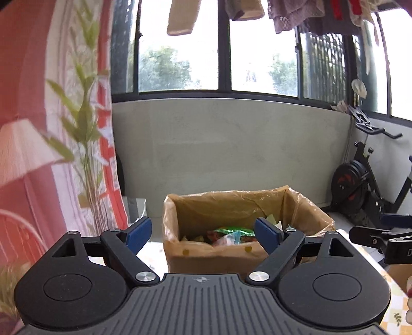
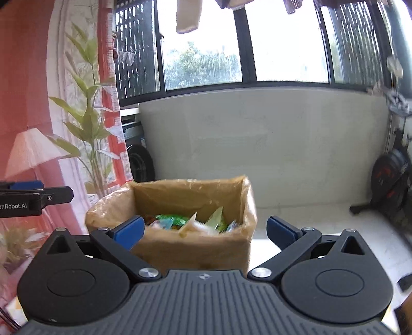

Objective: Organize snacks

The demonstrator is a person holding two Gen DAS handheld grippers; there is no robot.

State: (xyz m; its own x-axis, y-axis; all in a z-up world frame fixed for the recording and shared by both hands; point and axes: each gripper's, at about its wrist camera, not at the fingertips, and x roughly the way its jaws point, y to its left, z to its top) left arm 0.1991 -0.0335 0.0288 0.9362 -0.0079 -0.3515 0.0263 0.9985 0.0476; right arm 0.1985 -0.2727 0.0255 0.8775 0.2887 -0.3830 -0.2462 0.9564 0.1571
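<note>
A cardboard box lined with a thin plastic bag stands ahead of both grippers, its top open; inside it lies a heap of snack packets, green, red and pale wrappers mixed together, sitting low against the lining; the box rests on a light patterned table in front of a grey wall under a wide window. The left gripper has its blue pads spread wide with nothing between them, the box showing through the gap; the tip of the right gripper juts in from the right edge of the left wrist view. In the right wrist view the right gripper is likewise spread wide and empty, framing the near wall of the box and the snack packets, somewhat blurred; the left gripper reaches in from the left edge. A leafy plant and a pink curtain stand at the left; an exercise bike stands at the right by the wall; laundry hangs above the window.
</note>
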